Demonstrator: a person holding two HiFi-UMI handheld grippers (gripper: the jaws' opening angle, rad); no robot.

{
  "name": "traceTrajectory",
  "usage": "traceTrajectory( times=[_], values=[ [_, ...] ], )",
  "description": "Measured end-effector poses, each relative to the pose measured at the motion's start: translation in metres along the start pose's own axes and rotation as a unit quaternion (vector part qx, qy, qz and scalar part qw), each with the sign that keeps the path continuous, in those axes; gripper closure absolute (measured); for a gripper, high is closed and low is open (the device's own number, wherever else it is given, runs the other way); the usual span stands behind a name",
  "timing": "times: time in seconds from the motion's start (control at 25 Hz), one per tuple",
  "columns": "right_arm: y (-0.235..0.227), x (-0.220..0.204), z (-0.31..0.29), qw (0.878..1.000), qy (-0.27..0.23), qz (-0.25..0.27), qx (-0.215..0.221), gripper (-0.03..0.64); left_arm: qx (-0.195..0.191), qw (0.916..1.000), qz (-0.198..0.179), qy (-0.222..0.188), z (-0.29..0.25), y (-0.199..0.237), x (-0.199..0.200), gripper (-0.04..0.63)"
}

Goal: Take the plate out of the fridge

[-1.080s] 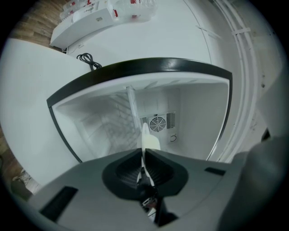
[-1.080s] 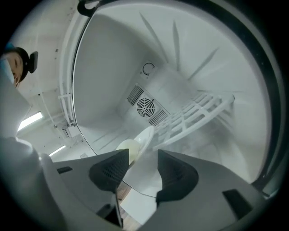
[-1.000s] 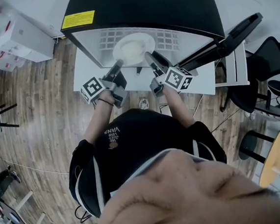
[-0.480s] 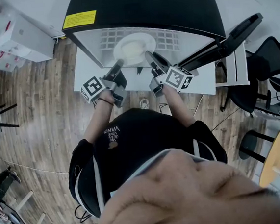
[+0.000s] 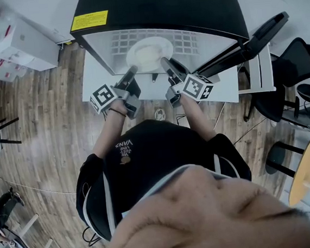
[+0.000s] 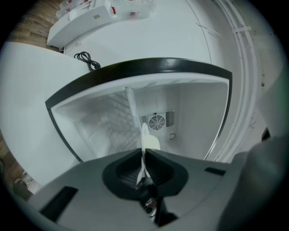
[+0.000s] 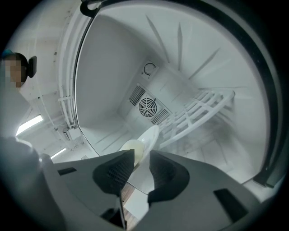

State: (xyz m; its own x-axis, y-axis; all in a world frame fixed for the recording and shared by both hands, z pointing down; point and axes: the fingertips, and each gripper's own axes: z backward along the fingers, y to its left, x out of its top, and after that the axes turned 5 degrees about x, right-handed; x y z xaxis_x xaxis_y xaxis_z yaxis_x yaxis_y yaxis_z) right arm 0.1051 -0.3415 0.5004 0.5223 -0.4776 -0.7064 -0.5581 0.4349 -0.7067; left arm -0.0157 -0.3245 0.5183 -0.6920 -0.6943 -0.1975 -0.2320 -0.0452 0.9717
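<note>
A white plate (image 5: 136, 46) with something pale cream in its middle lies inside the open black-topped fridge (image 5: 160, 11), above a white wire shelf (image 7: 198, 113). My left gripper (image 5: 133, 70) reaches in from the front left and is shut on the plate's near rim. In the left gripper view the plate (image 6: 145, 140) shows edge-on, pinched between the jaws of that gripper (image 6: 143, 154). My right gripper (image 5: 164, 61) reaches in from the front right. The plate's rim (image 7: 151, 135) fills the gap of the right gripper (image 7: 141, 159), whose pads are on it.
The fridge door (image 5: 246, 46) hangs open to the right. The fridge stands on a low white table (image 5: 93, 72). A round fan grille (image 7: 147, 106) sits in the back wall. Black chairs (image 5: 296, 63) and a round yellow table (image 5: 304, 172) stand at the right, white boxes (image 5: 11, 42) at the left.
</note>
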Motion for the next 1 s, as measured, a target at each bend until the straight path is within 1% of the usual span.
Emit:
traceTrajectory(
  times=[0.48,0.68,1.0],
  values=[
    [0.009,-0.005,0.012,1.0,-0.016,0.001,-0.012,0.503,-0.01,0.9998,-0.007,0.017,0.008,-0.005,-0.005,0.56],
    [0.019,-0.006,0.02,0.999,-0.023,0.005,-0.021,0.505,-0.027,0.9992,-0.008,0.028,0.013,-0.011,-0.009,0.56],
    [0.029,-0.015,0.032,0.999,-0.038,0.007,-0.033,0.503,-0.03,0.9985,-0.012,0.045,0.026,-0.012,-0.015,0.56]
  ],
)
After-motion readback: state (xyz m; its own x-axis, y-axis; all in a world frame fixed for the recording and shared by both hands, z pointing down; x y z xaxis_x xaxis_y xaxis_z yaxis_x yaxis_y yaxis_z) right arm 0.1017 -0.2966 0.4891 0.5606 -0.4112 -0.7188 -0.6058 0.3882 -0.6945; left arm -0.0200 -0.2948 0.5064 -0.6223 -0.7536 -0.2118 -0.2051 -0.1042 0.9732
